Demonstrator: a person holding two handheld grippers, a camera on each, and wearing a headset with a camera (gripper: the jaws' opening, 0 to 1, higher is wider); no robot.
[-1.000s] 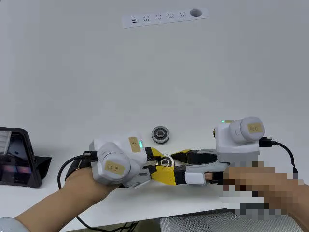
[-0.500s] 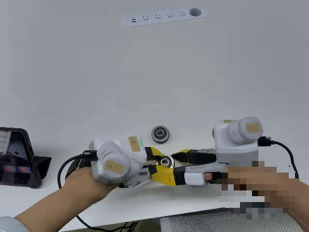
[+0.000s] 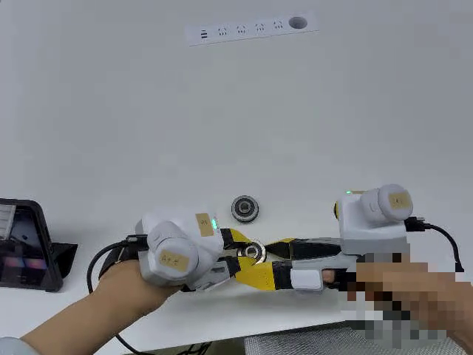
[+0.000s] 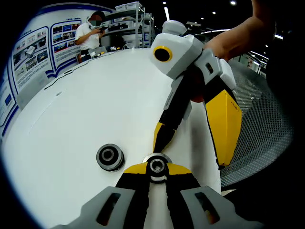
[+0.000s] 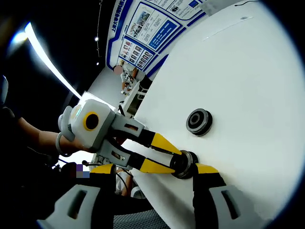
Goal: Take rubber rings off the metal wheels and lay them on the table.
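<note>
My left gripper (image 3: pixel 250 254) is shut on a small metal wheel (image 3: pixel 252 251) with a dark band, held just above the white table (image 3: pixel 222 111) near its front edge. In the left gripper view the wheel (image 4: pixel 156 165) sits between my yellow fingertips (image 4: pixel 136 168). My right gripper (image 3: pixel 263 259) reaches in from the right, open, with one jaw on each side of the held wheel (image 5: pixel 183 163). A second wheel (image 3: pixel 244 208) with a black rubber ring lies flat on the table just behind; it is also seen as the black-ringed wheel (image 4: pixel 110 157) and the ringed wheel (image 5: pixel 199 121).
A dark tablet (image 3: pixel 26 255) on a stand is at the front left. A white power strip (image 3: pixel 251 28) lies at the far edge. The table's front edge (image 3: pixel 222 325) runs just under both hands, with grey mesh (image 3: pixel 295 344) below it.
My right gripper has drawn back a little to the right and down, jaws still open around the held wheel. The left gripper and the wheel on the table have stayed put.
</note>
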